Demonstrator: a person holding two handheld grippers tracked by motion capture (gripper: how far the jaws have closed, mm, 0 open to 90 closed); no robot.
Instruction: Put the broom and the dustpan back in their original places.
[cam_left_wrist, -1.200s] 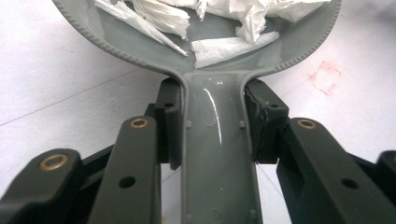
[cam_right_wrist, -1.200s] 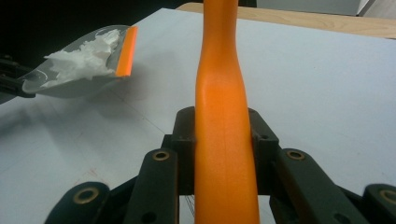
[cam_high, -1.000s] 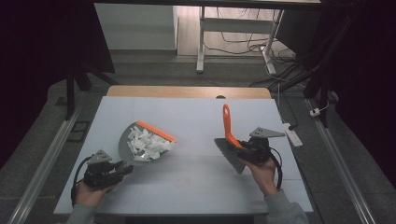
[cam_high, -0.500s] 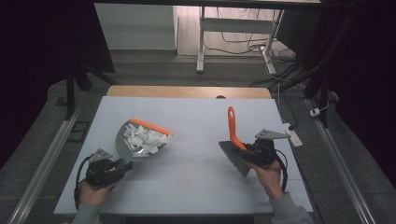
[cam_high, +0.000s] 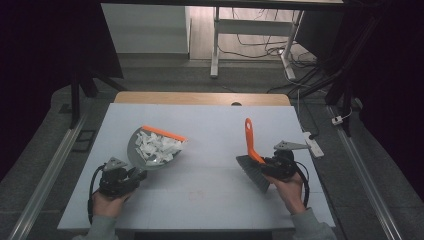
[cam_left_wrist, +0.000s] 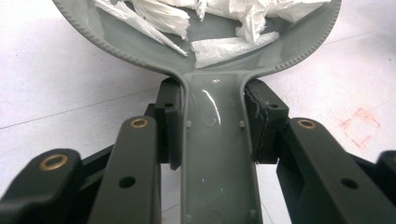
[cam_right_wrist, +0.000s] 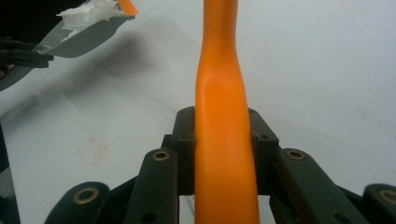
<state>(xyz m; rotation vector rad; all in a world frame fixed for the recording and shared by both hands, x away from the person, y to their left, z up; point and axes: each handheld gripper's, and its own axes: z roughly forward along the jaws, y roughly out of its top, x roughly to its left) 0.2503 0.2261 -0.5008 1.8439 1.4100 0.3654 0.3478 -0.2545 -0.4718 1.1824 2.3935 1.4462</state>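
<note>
At the left of the pale grey table (cam_high: 210, 200), the left gripper (cam_high: 131, 176) is clamped on the handle of a grey plastic dustpan with an orange front lip (cam_high: 150, 150); in the left gripper view its jaws press both sides of the handle. The pan extends toward one o'clock from the hand and is heaped with torn scraps of white paper (cam_high: 156, 146). In the right gripper view the pan appears lifted, casting a shadow on the table beneath, though how high cannot be told.

The middle of the table between the two tools shows no loose scraps in the high view; only a faint red mark (cam_left_wrist: 359, 128) appears on the surface in the gripper views. Judging from this, the sweeping itself looks finished, with the litter gathered into the pan.

At the right, the right gripper (cam_high: 263, 167) is closed tight on the orange plastic handle of a hand brush with dark bristles (cam_high: 250, 141). The handle points toward twelve o'clock, and the bristle head (cam_high: 252, 172) lies toward seven o'clock from the grip, low over the table, whether touching it cannot be told. The right gripper view shows the jaws pinching the handle from both sides.

What appears left is to carry the loaded dustpan off for emptying, or set it down, and to put the brush away. No bin is visible on the table.
</note>
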